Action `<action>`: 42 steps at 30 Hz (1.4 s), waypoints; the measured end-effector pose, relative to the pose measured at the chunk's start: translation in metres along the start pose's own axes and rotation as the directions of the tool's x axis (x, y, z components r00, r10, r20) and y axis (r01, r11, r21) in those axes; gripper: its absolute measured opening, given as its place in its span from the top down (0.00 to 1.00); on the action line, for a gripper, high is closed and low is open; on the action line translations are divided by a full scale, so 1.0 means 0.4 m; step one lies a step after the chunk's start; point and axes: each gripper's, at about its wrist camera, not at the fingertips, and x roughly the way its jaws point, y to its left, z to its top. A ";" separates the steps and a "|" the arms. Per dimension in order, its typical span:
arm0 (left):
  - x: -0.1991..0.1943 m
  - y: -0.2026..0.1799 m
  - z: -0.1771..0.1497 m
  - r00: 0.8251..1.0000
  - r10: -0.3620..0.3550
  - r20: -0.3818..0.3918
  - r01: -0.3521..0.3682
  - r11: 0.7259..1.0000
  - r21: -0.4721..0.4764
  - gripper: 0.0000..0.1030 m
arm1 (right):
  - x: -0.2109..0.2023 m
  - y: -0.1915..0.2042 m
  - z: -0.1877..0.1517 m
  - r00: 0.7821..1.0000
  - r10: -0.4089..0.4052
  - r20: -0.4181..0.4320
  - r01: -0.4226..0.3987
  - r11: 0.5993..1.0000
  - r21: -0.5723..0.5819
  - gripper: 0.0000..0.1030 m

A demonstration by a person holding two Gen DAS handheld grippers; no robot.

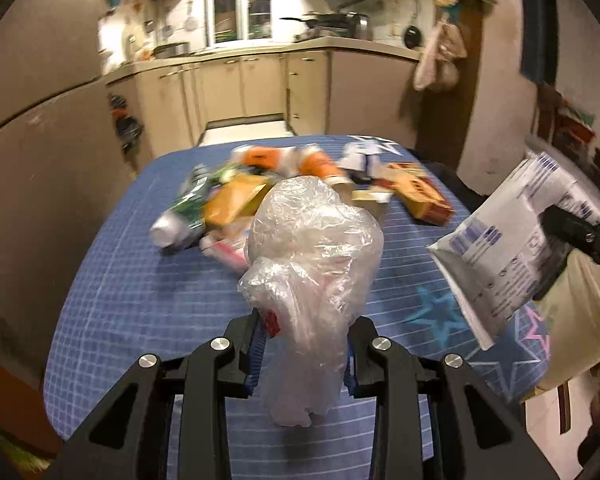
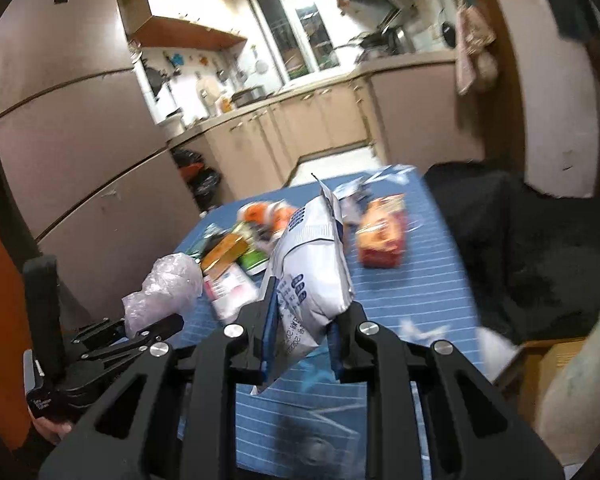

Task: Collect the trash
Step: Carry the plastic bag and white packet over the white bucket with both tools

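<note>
The left gripper angles down over the near edge of the worktop, its jaws pinched onto a crumpled clear bag. The bag bulges up above the fingertips and its tail hangs down between the jaws, lifted off the blue checked cloth. In the right wrist view the same gripper shows low at the left, tilted, its black handle upright, with part of a hand visible below it; the bag sticks out from its tip.

Beyond the bag, the rest of the trash lies in a loose, blurred pile on the far half of the worktop: a green tube, a yellow box, orange wrappers, a red-orange box and white-and-blue paper at the far edge.

The right gripper points forward and slightly down over the worktop, rolled a little to one side. Its jaws are nearly together, clamping the lower part of a white pouch with blue print, which stands up above the fingertips, clear of the cloth. From the left wrist view that gripper enters from the right edge, holding the pouch tilted in the air beside the worktop's right side.
</note>
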 end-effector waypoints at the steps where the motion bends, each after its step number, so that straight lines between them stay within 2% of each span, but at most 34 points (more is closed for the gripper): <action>1: 0.004 -0.032 0.009 1.000 -0.010 0.001 0.010 1.000 0.020 0.68 | -0.022 -0.016 0.002 1.000 -0.022 0.015 0.021 1.000 0.001 0.81; 7: 0.024 -0.223 0.049 0.995 -0.100 0.003 0.099 0.986 0.133 0.68 | -0.136 -0.131 0.002 0.983 -0.159 0.093 0.156 0.987 0.031 0.81; 14: 0.027 -0.439 0.079 0.974 -0.225 -0.001 0.217 0.941 0.258 0.68 | -0.260 -0.238 -0.016 0.945 -0.295 0.142 0.282 0.954 0.105 0.81; 20: 0.023 -0.604 0.102 0.943 -0.333 -0.020 0.321 0.887 0.333 0.68 | -0.388 -0.305 -0.021 0.874 -0.440 0.205 0.415 0.896 0.156 0.81; 22: 0.013 -0.665 0.114 0.924 -0.382 -0.020 0.363 0.859 0.362 0.68 | -0.426 -0.329 -0.019 0.846 -0.485 0.223 0.457 0.874 0.167 0.81; 25: 0.000 -0.755 0.131 0.893 -0.449 -0.024 0.419 0.814 0.402 0.68 | -0.479 -0.359 -0.016 0.788 -0.564 0.247 0.533 0.825 0.186 0.81; 26: -0.001 -0.789 0.137 0.876 -0.480 -0.035 0.450 0.791 0.414 0.68 | -0.489 -0.369 -0.017 0.775 -0.581 0.248 0.548 0.814 0.192 0.81; 29: 0.001 -0.865 0.138 0.832 -0.550 -0.073 0.523 0.733 0.436 0.68 | -0.534 -0.413 -0.026 0.709 -0.663 0.242 0.626 0.749 0.218 0.81; 31: 0.005 -0.929 0.133 0.788 -0.603 -0.125 0.587 0.674 0.448 0.68 | -0.550 -0.439 -0.036 0.675 -0.701 0.228 0.663 0.713 0.228 0.81; 33: 0.007 -0.976 0.119 0.751 -0.639 -0.167 0.633 0.623 0.460 0.68 | -0.560 -0.459 -0.053 0.652 -0.729 0.209 0.690 0.685 0.234 0.81; 34: 0.005 -0.999 0.108 0.739 -0.649 -0.181 0.645 0.604 0.469 0.68 | -0.565 -0.472 -0.059 0.640 -0.742 0.198 0.705 0.670 0.231 0.81; 37: 0.019 -1.067 0.075 0.731 -0.648 -0.213 0.652 0.572 0.498 0.68 | -0.553 -0.494 -0.080 0.610 -0.775 0.165 0.745 0.631 0.214 0.81; 42: 0.057 -1.121 0.046 0.736 -0.632 -0.244 0.652 0.564 0.507 0.68 | -0.560 -0.535 -0.109 0.586 -0.801 0.123 0.773 0.598 0.211 0.81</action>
